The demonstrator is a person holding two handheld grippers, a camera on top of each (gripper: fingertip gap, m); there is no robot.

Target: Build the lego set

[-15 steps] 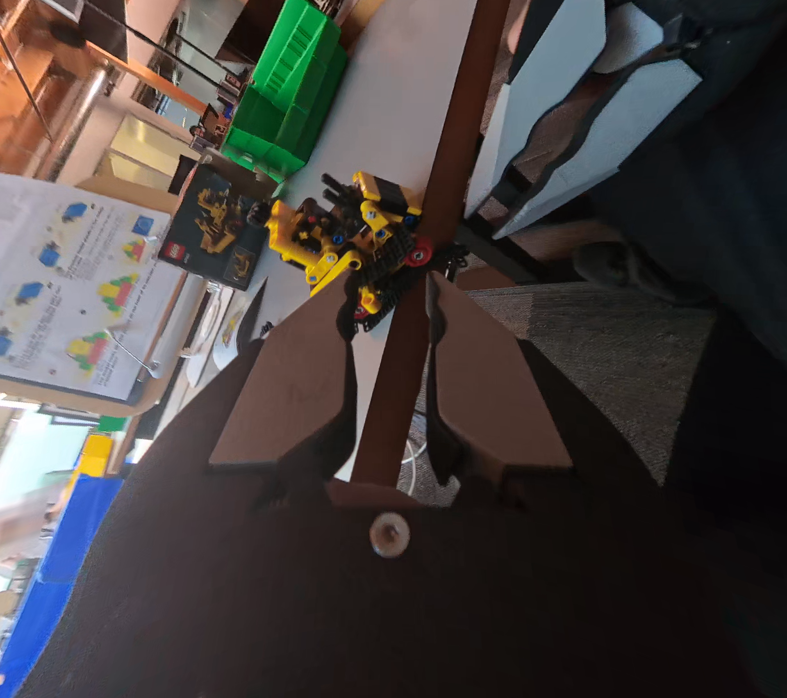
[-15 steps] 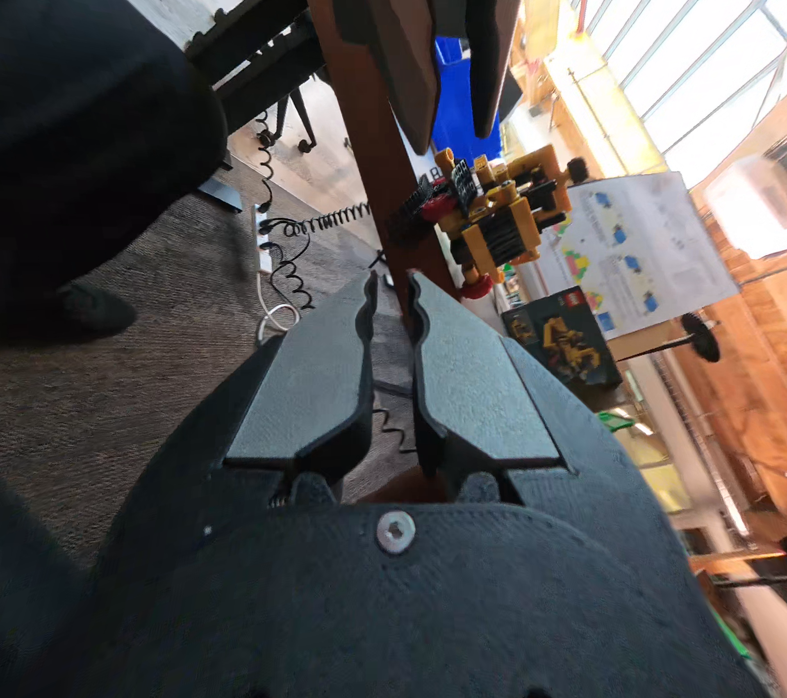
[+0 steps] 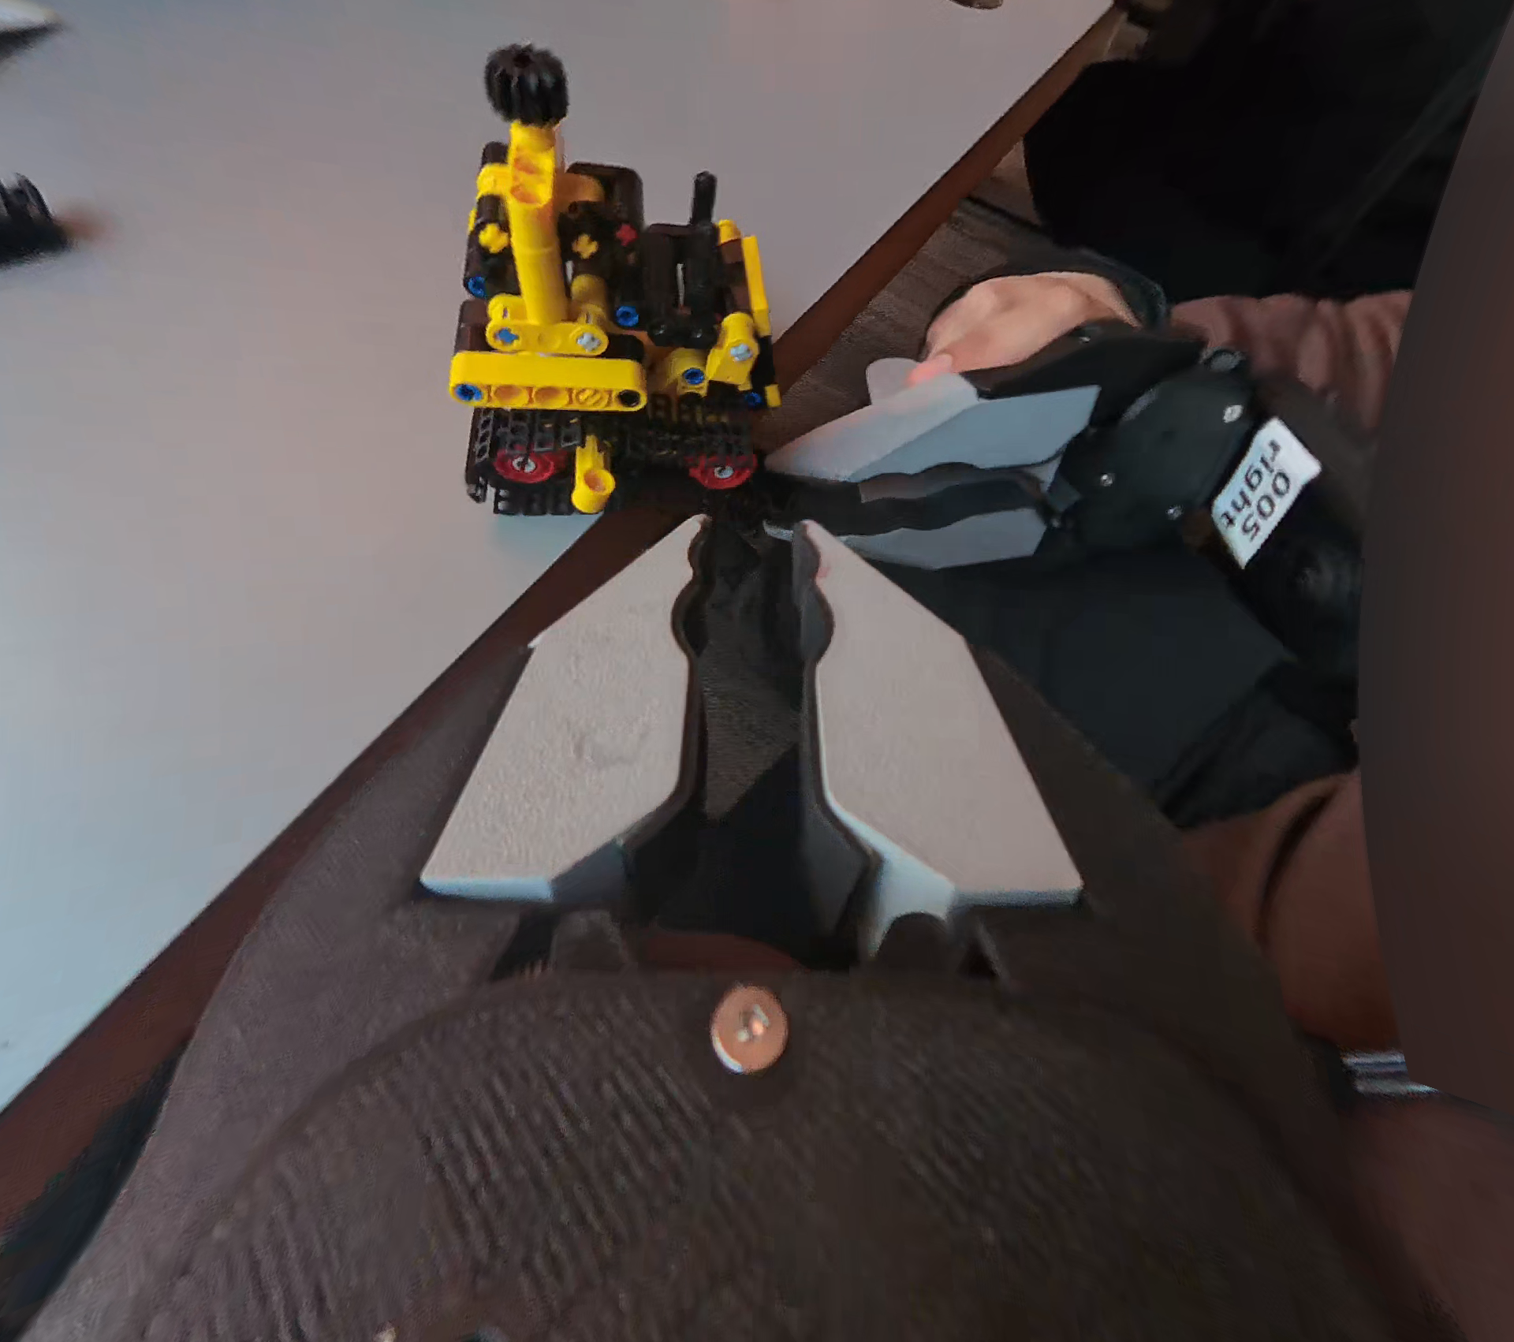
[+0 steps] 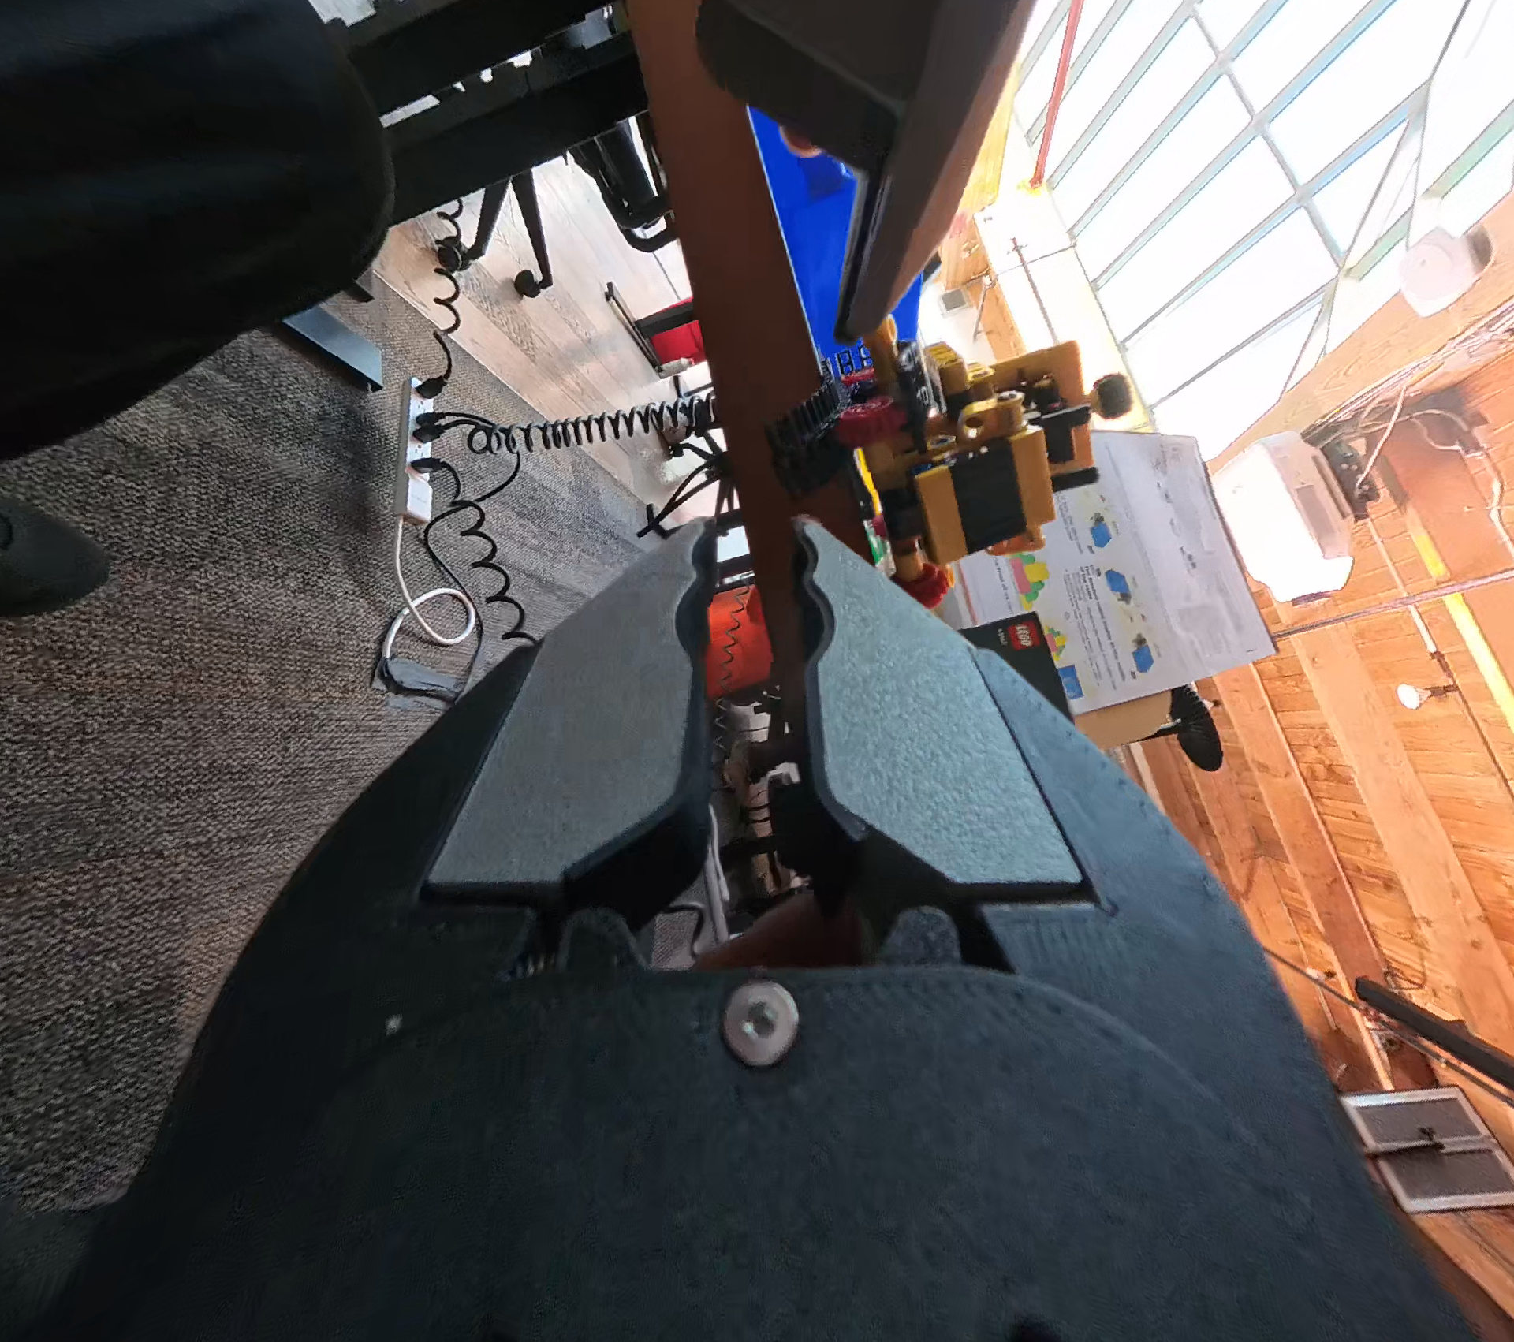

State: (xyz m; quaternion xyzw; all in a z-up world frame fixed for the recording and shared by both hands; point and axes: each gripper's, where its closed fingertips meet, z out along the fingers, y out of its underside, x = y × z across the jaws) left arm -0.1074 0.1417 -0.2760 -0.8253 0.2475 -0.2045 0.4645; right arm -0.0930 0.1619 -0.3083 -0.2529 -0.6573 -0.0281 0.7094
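Yellow-and-black brick bulldozer model (image 3: 610, 352) is parked at the grey table's (image 3: 246, 401) edge.
Left gripper (image 3: 745, 541) and right gripper (image 4: 750, 537) are each seen slightly parted, with nothing clamped.

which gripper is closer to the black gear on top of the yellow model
Left, though only slightly, judging by the left wrist view. The left gripper sits below the model's track; the right gripper comes in from the side, both low, far under the gear.

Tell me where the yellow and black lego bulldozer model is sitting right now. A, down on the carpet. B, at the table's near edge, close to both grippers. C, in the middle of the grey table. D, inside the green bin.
B: the lego bulldozer model stands on the grey table right at its brown edge, with the left gripper and the right gripper just off that edge.
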